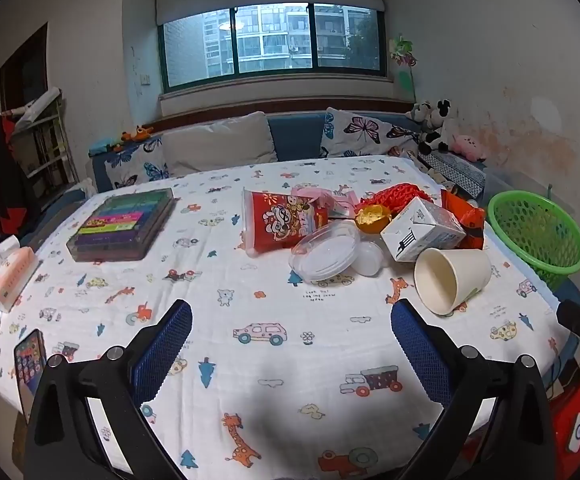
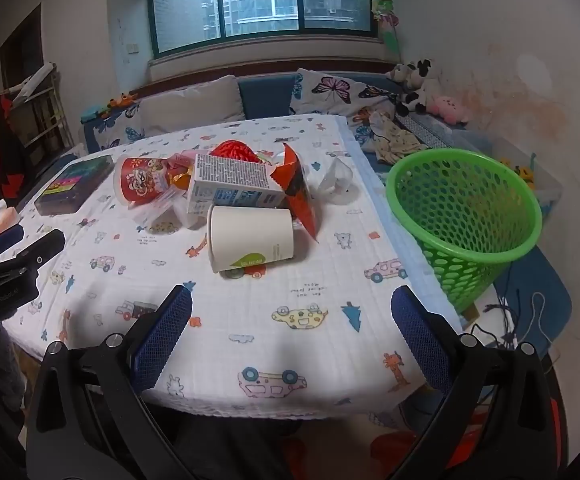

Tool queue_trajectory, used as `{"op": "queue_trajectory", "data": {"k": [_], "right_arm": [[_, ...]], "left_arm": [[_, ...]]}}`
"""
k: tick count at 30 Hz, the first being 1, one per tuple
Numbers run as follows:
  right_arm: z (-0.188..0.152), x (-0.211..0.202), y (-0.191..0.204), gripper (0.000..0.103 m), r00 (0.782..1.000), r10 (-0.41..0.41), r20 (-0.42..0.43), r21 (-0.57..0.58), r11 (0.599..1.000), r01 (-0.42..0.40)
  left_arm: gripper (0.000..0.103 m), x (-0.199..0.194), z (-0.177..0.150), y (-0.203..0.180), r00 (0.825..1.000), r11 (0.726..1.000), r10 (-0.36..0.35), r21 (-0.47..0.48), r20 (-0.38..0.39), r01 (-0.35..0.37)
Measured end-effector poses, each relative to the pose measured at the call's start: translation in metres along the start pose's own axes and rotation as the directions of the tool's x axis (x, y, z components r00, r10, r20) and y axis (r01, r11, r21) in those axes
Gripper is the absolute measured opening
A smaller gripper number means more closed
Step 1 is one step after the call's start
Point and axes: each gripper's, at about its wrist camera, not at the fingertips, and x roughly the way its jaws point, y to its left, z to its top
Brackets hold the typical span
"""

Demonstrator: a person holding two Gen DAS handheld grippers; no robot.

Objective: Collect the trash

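Observation:
A pile of trash lies on the patterned tablecloth (image 1: 250, 360): a tipped white paper cup (image 1: 451, 280) (image 2: 250, 238), a white milk carton (image 1: 421, 230) (image 2: 230, 184), a red snack tub (image 1: 282, 220) (image 2: 142, 180), a clear plastic lid (image 1: 323, 252), a red wrapper (image 2: 299, 188) and red netting (image 1: 397, 194). A green mesh basket (image 1: 537, 228) (image 2: 465, 216) stands off the table's right edge. My left gripper (image 1: 291, 320) is open and empty, short of the pile. My right gripper (image 2: 291, 316) is open and empty, near the cup.
A clear box of coloured items (image 1: 124, 224) lies at the table's left. A tissue pack (image 1: 10, 280) and a phone (image 1: 30, 360) lie at the left edge. A sofa with cushions (image 1: 218, 144) stands behind the table. Cables (image 2: 505, 320) lie below the basket.

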Motion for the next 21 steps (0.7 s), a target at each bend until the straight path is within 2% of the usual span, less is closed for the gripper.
{"op": "queue_trajectory", "data": {"k": [5,21], "right_arm": [[-0.001,-0.001,-0.002,0.099,1.0,-0.002,-0.001,-0.005,1.0,0.002],[0.003,-0.001,0.002,0.099,1.0,0.007,-0.001,-0.001,1.0,-0.007]], "left_arm": [[0.097,-0.006,0.003,0.001,1.0,1.0,0.007,0.018,0.025,-0.007],[0.097,-0.006,0.004,-0.008,0.999,0.999,0.016,0.034,0.032,-0.017]]}}
